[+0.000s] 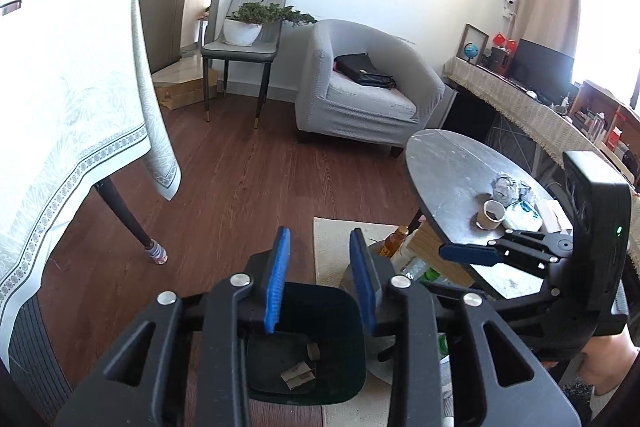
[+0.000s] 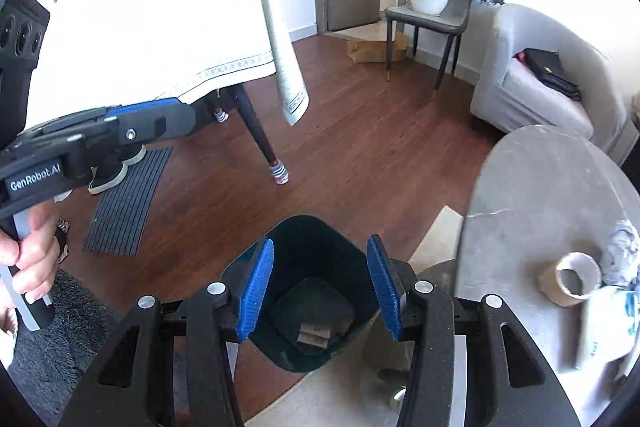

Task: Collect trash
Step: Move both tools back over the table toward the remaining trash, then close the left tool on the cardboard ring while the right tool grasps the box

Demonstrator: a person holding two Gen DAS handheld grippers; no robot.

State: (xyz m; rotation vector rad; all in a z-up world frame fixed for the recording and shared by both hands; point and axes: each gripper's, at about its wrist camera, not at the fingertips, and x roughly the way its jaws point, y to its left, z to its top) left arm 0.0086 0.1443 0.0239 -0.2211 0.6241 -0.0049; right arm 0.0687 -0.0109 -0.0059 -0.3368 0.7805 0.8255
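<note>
**Trash lies right of both tools; bin sits under them**

Left wrist view: the left tool [image 1: 322, 279] hangs open and empty over the bin [image 1: 340, 379], where a few cardboard scraps [image 1: 298, 375] lie on the bottom. The remaining trash sits on the round counter [image 1: 448, 163] to the right: a cardboard roll [image 1: 491, 214], crumpled paper [image 1: 505, 187] and a white wrapper [image 1: 522, 215]. The right tool [image 1: 472, 253] is near the counter's near edge; its jaw gap cannot be judged here.

Right wrist view: the right tool [image 2: 320, 287] is open and empty above the bin [image 2: 316, 227]. The roll [image 2: 572, 279] stands on end, mouth up, at right. The right tool looks nearer, so it probably takes the roll.
</note>
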